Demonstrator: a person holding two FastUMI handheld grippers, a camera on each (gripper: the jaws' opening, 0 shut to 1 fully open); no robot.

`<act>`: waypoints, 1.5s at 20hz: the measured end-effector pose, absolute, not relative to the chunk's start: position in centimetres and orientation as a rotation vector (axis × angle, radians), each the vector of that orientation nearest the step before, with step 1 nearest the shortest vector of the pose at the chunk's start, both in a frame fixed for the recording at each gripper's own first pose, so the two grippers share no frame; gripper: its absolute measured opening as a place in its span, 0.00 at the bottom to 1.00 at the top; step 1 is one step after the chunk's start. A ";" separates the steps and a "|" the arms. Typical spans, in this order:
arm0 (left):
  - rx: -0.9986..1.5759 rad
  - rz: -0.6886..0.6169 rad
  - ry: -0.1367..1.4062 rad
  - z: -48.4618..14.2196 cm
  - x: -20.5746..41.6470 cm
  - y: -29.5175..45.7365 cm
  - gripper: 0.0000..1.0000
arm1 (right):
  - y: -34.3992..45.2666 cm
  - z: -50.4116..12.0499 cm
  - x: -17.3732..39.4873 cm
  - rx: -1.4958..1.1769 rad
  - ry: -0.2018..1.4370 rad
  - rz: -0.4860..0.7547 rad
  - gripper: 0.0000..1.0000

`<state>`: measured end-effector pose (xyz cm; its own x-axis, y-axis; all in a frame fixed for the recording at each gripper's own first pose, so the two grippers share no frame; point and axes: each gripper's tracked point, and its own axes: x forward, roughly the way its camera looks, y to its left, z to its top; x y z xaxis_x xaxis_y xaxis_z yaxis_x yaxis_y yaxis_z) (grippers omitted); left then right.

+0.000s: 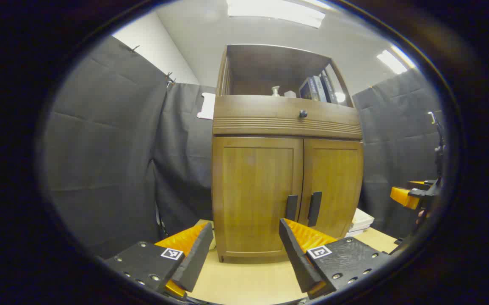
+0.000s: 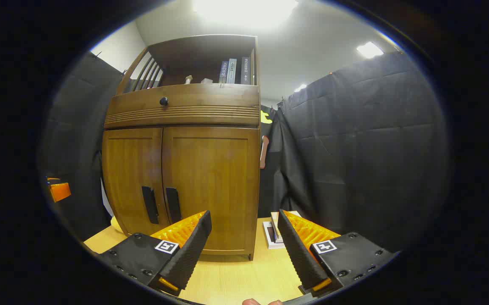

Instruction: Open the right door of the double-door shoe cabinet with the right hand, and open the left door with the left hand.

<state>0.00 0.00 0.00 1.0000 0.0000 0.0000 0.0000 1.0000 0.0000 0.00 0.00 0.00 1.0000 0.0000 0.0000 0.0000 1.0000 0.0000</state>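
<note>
— Black cloth walls (image 1: 113,140) close the booth on both sides, and the pale wooden desk (image 1: 248,284) carries the shoe cabinet (image 1: 286,123), centre of the left gripper view and centre-left of the right gripper view. How would you judge the doors?

— Stiff wooden panels on side hinges, I'd guess; light to swing, nothing fragile. Both are shut. Starting at the left: the left door (image 1: 255,190) has a dark upright handle (image 1: 291,207) by the middle seam, and the right door (image 1: 333,186) has its own handle (image 1: 314,208) just beside it. Those bars are the places to take hold; they look smooth, so a firm pinch would be wise.

— And the grippers?

— The left gripper (image 1: 244,250) has its fingers spread wide, holding nothing, short of the doors. The right gripper (image 2: 244,245) is likewise spread and bare, aimed past the cabinet's right edge.

— Room to swing?

— Bare desk lies in front. At lower right a stack of books (image 2: 276,231) sits near the cabinet's corner; the right door may sweep close to it. The handles are close together, so the fingers could crowd each other.
</note>
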 end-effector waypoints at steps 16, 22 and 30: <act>-0.011 -0.016 -0.005 -0.2 -0.3 -0.2 0.92 | 3.4 -0.4 -1.2 0.029 0.050 0.062 0.99; -0.027 -0.001 0.016 -0.7 -0.2 0.0 0.92 | 5.4 0.3 0.5 0.066 0.060 0.112 0.99; -0.021 0.058 0.041 -1.0 -0.3 0.7 0.92 | 9.2 3.0 4.7 0.064 -0.001 0.206 0.99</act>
<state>-0.30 0.69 -1.00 0.9975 0.0577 -0.0412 -0.0586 0.9981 -0.0203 4.66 9.24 2.99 0.9788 0.2048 0.0073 -0.2048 0.9768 0.0631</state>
